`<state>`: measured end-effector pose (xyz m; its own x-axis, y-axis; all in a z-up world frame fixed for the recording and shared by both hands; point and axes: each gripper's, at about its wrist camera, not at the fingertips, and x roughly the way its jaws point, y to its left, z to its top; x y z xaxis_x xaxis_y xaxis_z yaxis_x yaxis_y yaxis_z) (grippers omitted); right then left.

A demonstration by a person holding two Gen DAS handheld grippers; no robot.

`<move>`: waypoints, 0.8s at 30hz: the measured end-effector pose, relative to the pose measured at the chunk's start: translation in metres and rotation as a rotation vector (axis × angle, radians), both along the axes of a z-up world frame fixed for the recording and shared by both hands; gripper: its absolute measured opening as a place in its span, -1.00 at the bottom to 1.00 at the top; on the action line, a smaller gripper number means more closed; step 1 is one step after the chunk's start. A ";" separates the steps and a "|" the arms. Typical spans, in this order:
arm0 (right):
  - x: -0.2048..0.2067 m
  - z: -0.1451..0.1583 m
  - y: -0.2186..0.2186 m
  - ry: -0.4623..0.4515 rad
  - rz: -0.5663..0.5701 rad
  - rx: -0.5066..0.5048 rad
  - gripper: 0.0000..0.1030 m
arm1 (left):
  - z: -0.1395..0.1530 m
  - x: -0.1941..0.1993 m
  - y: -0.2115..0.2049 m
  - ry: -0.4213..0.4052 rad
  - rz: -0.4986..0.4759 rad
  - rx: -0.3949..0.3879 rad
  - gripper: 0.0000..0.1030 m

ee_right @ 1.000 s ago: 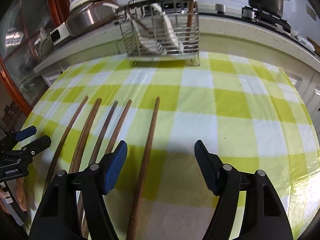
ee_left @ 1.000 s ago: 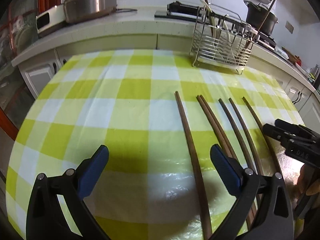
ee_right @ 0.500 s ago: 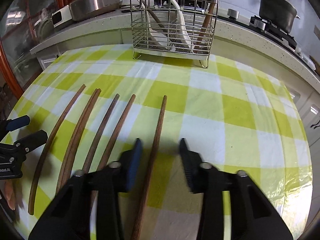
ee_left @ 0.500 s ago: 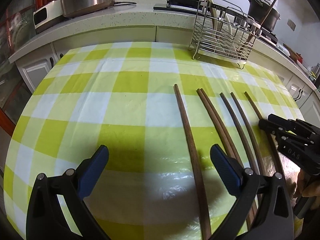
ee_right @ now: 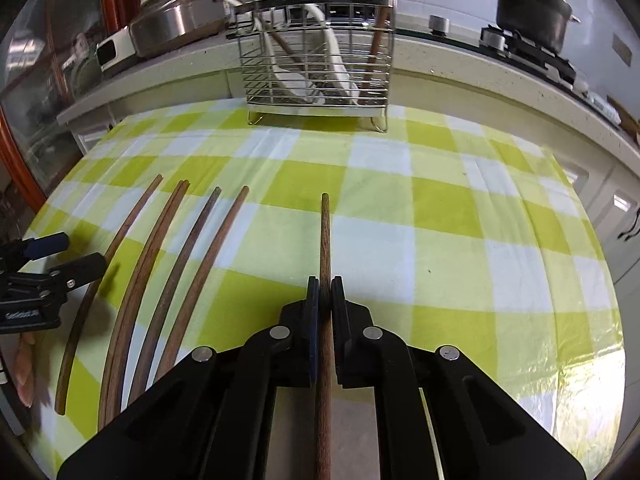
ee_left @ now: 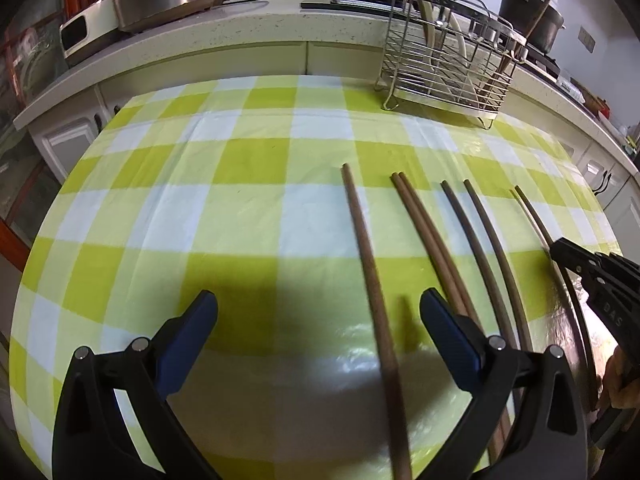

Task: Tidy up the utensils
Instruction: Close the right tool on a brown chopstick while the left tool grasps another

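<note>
A: What pattern is seen on the tablecloth (ee_right: 440,208)?

B: Checks of lime green, pale green and white are shown.

A: And the chopsticks (ee_right: 160,280)?

B: Brown wood is seen throughout (one (ee_right: 188,268) is darker and greyer than the rest).

A: How are the fingers (ee_left: 448,336) coloured?

B: Blue pads are set on black frames.

A: And further back?

B: A silver wire rack (ee_right: 316,60) is seen with cream-white utensils (ee_right: 332,56) in it; the counter (ee_left: 248,28) is speckled off-white, and a black pot (ee_right: 532,8) stands on it.
</note>
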<state>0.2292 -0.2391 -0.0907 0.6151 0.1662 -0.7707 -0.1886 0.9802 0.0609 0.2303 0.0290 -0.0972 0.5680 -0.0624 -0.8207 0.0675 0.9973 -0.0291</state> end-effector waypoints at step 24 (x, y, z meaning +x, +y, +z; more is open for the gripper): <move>-0.003 0.041 -0.029 -0.046 0.026 0.048 -0.83 | 0.030 0.000 -0.023 -0.060 -0.113 0.010 -0.89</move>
